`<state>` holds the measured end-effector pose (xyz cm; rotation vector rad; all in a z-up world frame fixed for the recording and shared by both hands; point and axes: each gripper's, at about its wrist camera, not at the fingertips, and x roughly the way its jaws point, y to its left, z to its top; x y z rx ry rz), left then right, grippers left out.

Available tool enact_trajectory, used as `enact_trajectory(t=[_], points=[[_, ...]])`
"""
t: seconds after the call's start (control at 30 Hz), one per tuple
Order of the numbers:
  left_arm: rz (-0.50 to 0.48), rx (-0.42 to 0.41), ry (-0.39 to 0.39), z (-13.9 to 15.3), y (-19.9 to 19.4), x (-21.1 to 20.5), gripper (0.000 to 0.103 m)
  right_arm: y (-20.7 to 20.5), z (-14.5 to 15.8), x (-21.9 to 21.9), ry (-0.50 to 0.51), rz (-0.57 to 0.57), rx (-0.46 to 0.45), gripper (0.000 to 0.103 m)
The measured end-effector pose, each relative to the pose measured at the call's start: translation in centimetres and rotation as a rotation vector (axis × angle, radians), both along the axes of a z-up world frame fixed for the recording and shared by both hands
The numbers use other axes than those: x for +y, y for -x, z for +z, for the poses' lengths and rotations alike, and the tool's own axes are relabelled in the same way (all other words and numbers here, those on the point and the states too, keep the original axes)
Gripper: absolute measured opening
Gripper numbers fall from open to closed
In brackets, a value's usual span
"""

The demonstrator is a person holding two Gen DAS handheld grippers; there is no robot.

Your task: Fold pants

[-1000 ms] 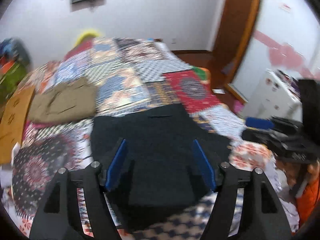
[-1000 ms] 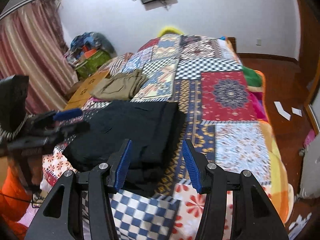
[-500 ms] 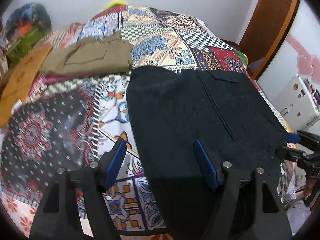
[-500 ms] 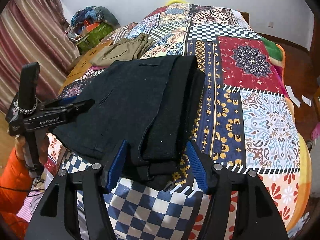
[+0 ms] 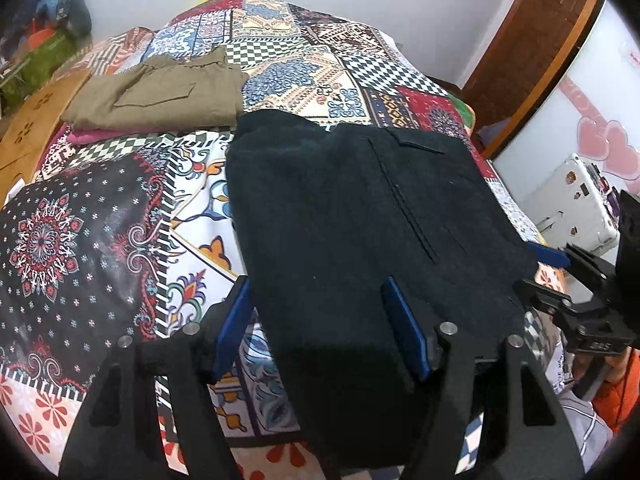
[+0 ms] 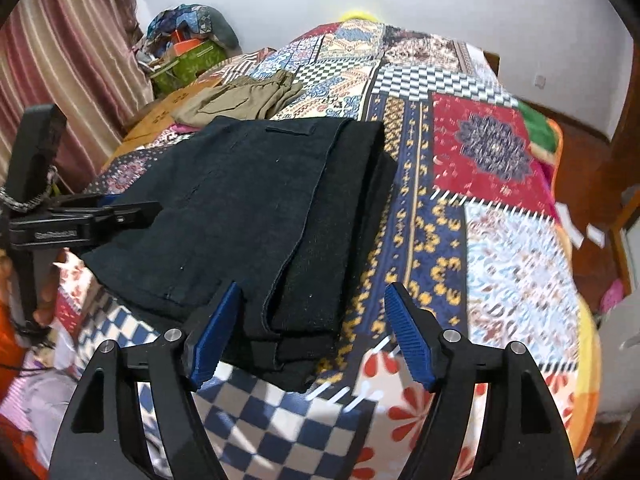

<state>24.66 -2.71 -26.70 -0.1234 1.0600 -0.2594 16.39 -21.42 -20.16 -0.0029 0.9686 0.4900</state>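
From the left wrist camera, the black pants (image 5: 360,216) lie folded into a thick rectangle on the patchwork bedspread (image 5: 100,216), near the bed's front edge. The left gripper (image 5: 320,320) hangs over their near left corner with its blue-padded fingers (image 5: 404,332) spread apart; the dark cloth lies below and between them, but the pads do not press on it. Farther back on the bedspread sits a folded pair of olive pants (image 5: 160,96) on top of something pink, apart from the black pair. At the right edge the right gripper (image 5: 560,276) shows beside the black pants' right side.

From the right wrist camera, the black pants (image 6: 248,208) show their stacked folded layers along the right edge. The right gripper (image 6: 312,332) stands over their near right corner; its jaws have just been opening, and the fingers (image 6: 408,340) are now wide apart, with the corner of the pants between them but not pinched. The left gripper (image 6: 100,216) reaches in from the left edge, at the pants' left side. The olive pants (image 6: 244,100) lie behind.
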Motion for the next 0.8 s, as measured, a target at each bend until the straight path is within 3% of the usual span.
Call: enact_trajectory(t=[0.1,0.33,0.4,0.47,0.53,0.6,0.73,0.8], points=[[-0.019,0.001,0.005,0.3,0.4,-0.7,0.066,-0.5,0.0,-0.1,0.055,0.004,-0.032,0.07],[-0.083,-0.022,-0.001,1.3,1.3,-3.3,0.068,-2.7,-1.0,-1.9,0.078,-0.044,-0.027,0.07],[-0.088,-0.028,-0.015,1.4,1.4,-3.8,0.068,-3.7,-1.3,-2.1,0.168,-0.078,-0.061,0.07],[-0.09,-0.027,-0.007,1.4,1.3,-3.8,0.068,-5.3,-2.2,-2.3,0.223,-0.102,-0.037,0.061],[-0.079,-0.014,0.026,1.2,1.1,-3.3,0.068,-6.9,-3.3,-3.3,0.157,-0.109,0.029,0.057],[-0.078,-0.009,0.05,1.3,1.1,-2.6,0.068,-8.0,-3.5,-4.1,0.151,-0.149,0.067,0.05],[-0.076,0.003,0.104,1.9,0.8,-1.0,0.068,-6.9,-1.0,-5.0,0.077,-0.164,0.031,0.05],[-0.034,-0.028,0.09,2.8,0.4,0.4,0.068,-5.6,0.9,-5.2,0.064,-0.155,-0.009,0.05]])
